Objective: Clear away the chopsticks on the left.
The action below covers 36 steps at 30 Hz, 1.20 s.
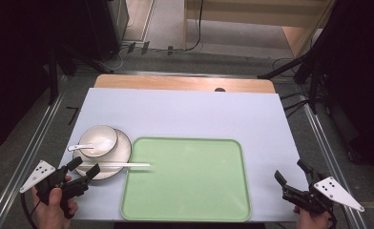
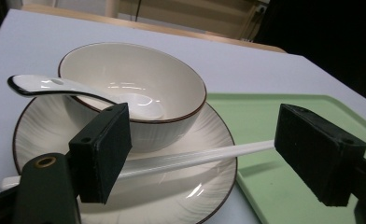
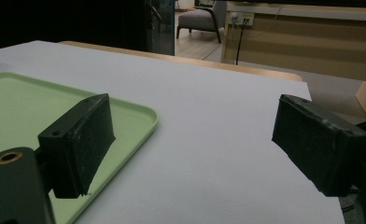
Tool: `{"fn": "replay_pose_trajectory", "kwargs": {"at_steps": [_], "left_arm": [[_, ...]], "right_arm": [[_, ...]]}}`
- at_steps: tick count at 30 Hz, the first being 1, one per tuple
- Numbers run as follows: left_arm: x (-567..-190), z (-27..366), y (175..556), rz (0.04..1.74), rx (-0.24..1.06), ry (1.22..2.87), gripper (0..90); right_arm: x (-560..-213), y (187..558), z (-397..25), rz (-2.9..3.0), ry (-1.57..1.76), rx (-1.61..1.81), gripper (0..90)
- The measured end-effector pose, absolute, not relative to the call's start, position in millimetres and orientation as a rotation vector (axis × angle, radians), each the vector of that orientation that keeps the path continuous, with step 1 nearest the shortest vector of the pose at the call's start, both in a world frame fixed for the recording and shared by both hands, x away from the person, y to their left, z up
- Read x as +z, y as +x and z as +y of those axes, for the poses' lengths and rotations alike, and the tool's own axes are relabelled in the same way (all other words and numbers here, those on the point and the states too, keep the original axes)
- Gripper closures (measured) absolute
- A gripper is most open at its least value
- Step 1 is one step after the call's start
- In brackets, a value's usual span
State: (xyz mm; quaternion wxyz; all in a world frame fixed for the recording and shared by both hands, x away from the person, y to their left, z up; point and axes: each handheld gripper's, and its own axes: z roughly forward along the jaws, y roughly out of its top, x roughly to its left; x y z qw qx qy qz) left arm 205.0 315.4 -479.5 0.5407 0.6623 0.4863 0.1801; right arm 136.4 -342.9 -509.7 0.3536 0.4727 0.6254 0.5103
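My left gripper (image 1: 86, 168) sits at the near-left corner of the tabletop (image 1: 185, 112), its jaws spread wide and holding nothing. They point at the near edge of a white plate (image 1: 124, 149) with a dark rim. In the left gripper view the plate (image 2: 209, 135) lies just ahead of my jaws, which stand open on either side of a long white chopstick (image 2: 195, 157). The chopstick (image 1: 123, 164) rests across the near part of the plate, its far end reaching out over the left rim of the green tray (image 1: 187, 179). I cannot tell whether it is one stick or a pair lying together. Neither jaw touches it.

On the plate stands a white bowl (image 1: 99, 140) with a dark rim, and a white ceramic spoon (image 1: 82, 147) lies in it, scoop down inside and handle sticking out over the bowl's left edge. In the left gripper view the spoon (image 2: 55, 85) has a dark edge at its handle end and the bowl (image 2: 139, 79) sits upright behind my left jaw.

My right gripper (image 1: 290, 181) hovers at the near-right corner of the tabletop, just beside the tray's right rim, jaws spread and empty. In the right gripper view the tray (image 3: 22, 102) lies to the left, and the pale tabletop (image 3: 209, 140) lies between my jaws.
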Motion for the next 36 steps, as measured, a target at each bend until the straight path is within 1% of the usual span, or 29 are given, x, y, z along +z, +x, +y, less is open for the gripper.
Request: {"fn": "replay_pose_trajectory", "kwargs": {"at_steps": [1,3,4,5,8,10,11,13,17,18,23,30,36], "left_arm": [[-477.7,315.2,203.8,1.142,0.431,1.571,20.9],[-471.7,313.2,202.3,1.147,0.460,1.567,32.9],[-470.8,312.6,202.4,1.143,0.455,1.562,37.2],[-470.3,312.0,201.9,1.136,0.445,1.558,44.3],[-471.7,308.6,204.5,1.103,0.379,1.590,74.1],[-473.5,303.3,206.8,1.088,0.345,1.624,86.4],[-474.0,300.5,207.1,1.087,0.338,1.638,90.0],[-475.0,291.6,208.1,1.078,0.328,1.680,90.0],[-476.5,279.7,210.7,1.062,0.256,1.727,90.0],[-477.6,276.0,211.4,1.058,0.255,1.751,90.0],[-483.9,267.2,214.9,1.076,0.279,1.844,90.0],[-496.1,266.2,227.5,1.155,0.283,1.851,90.0],[-501.8,253.6,236.0,1.165,0.326,1.939,90.0]], "right_arm": [[-509.8,136.7,-343.0,1.619,1.219,1.319,13.0],[-510.5,137.0,-342.8,1.622,1.225,1.315,13.0],[-511.2,137.5,-342.6,1.624,1.228,1.311,13.0],[-511.6,137.9,-342.5,1.624,1.231,1.311,13.0],[-511.5,138.9,-341.0,1.628,1.232,1.312,13.0],[-511.4,139.6,-339.5,1.636,1.221,1.305,13.0],[-511.6,140.1,-338.5,1.637,1.219,1.304,13.0],[-512.3,141.3,-337.2,1.649,1.216,1.298,13.0],[-513.4,143.7,-334.2,1.669,1.210,1.289,13.0],[-513.6,144.2,-333.8,1.672,1.206,1.287,13.0],[-514.4,145.1,-333.6,1.671,1.208,1.286,13.0],[-514.8,145.5,-331.6,1.672,1.212,1.282,13.0],[-514.8,145.7,-330.1,1.678,1.204,1.279,13.0]]}}
